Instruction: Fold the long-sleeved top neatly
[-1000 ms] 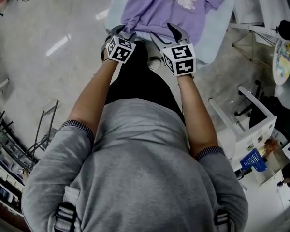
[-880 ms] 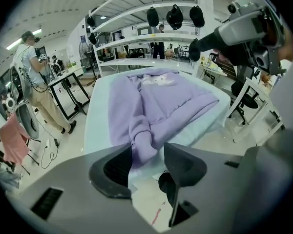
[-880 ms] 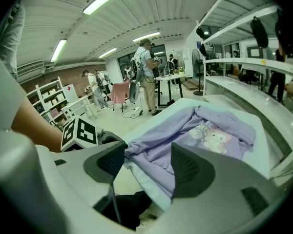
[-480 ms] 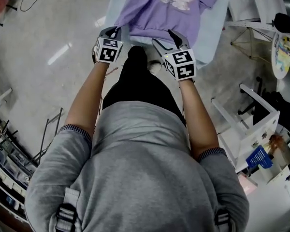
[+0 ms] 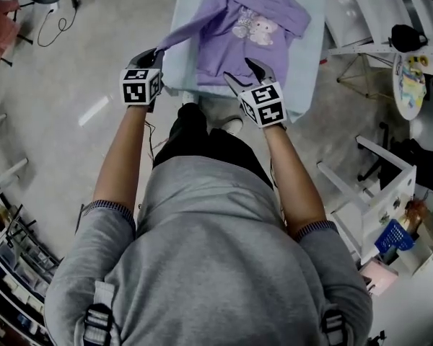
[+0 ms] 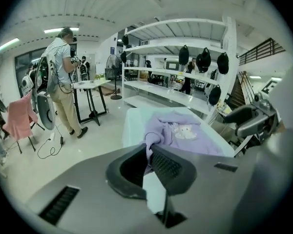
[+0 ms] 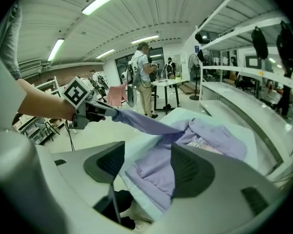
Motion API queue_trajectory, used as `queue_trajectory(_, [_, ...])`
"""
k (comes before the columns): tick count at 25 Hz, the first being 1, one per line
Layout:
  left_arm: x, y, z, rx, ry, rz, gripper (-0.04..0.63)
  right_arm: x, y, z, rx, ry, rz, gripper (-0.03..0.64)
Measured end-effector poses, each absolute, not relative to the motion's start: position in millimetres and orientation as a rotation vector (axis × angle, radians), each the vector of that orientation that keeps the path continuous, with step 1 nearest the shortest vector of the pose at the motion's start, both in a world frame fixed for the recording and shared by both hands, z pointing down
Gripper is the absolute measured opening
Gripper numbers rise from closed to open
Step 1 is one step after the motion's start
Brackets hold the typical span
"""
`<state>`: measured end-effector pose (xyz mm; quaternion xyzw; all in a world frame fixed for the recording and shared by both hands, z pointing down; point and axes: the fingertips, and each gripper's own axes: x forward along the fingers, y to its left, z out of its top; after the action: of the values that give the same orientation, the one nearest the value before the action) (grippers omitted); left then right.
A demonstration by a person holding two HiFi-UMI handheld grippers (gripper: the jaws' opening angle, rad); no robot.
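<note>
Left gripper [image 5: 150,53] was out past the table's left edge, jaws just closed and clamped on the end of a sleeve [image 5: 179,37]. That sleeve ran taut back to the purple long-sleeved top [image 5: 238,34], which lay bunched on the pale table [image 5: 175,71], printed front up. Right gripper [image 5: 243,71] hung over the near hem, jaws apart, nothing pinched.

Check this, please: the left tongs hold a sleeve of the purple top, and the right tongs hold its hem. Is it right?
No. The right tongs stand open near the hem, gripping nothing, as the right gripper view shows. The left tongs do hold the sleeve.
</note>
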<state>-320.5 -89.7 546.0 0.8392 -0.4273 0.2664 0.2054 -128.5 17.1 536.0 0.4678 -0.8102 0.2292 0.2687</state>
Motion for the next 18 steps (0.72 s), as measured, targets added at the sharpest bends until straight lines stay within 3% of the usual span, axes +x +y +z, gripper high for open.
queue_trajectory(18, [-406.8,-232.9,503.6,2.177,-1.200,0.486,0.034,-136.3,-94.5,506.7,1.323,-2.106,0.598,0.311])
